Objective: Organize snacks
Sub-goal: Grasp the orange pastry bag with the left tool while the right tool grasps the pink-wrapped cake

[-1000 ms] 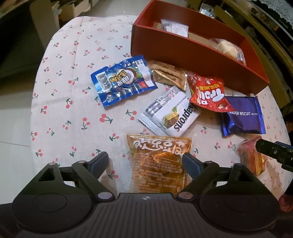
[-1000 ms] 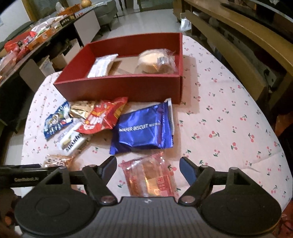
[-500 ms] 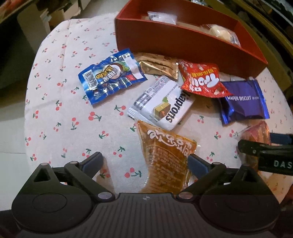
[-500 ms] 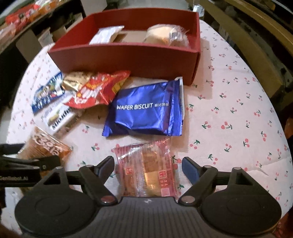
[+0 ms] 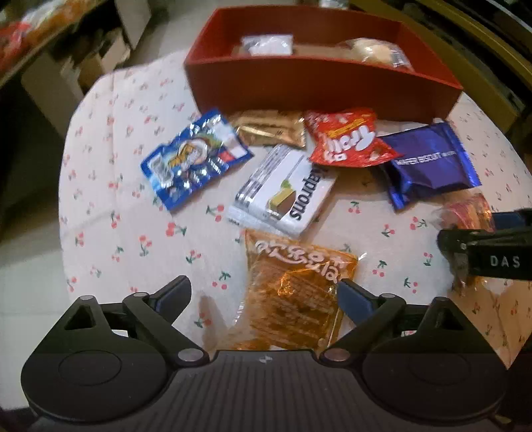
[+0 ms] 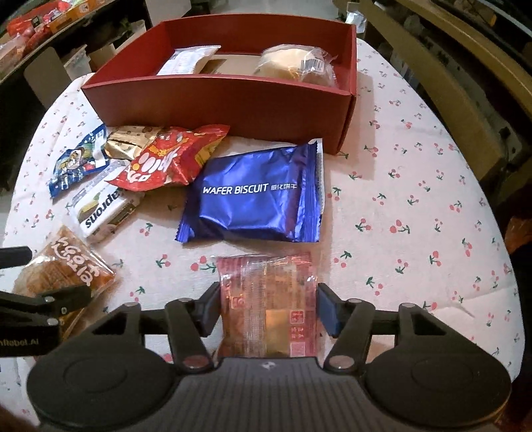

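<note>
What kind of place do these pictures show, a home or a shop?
Probably a home room. A round table with a cherry-print tablecloth holds a red box and loose snacks, and wooden furniture and cluttered shelves stand around it.

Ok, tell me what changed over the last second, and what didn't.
The right tool has just closed its jaws onto the red clear-wrapped snack, pads at both edges. The left tool stayed wide open over the orange packet, not gripping. The red box and the other snacks kept their places.

Dim warm indoor light — left view motion-blurred, right sharp; fisheye-bent edges.
</note>
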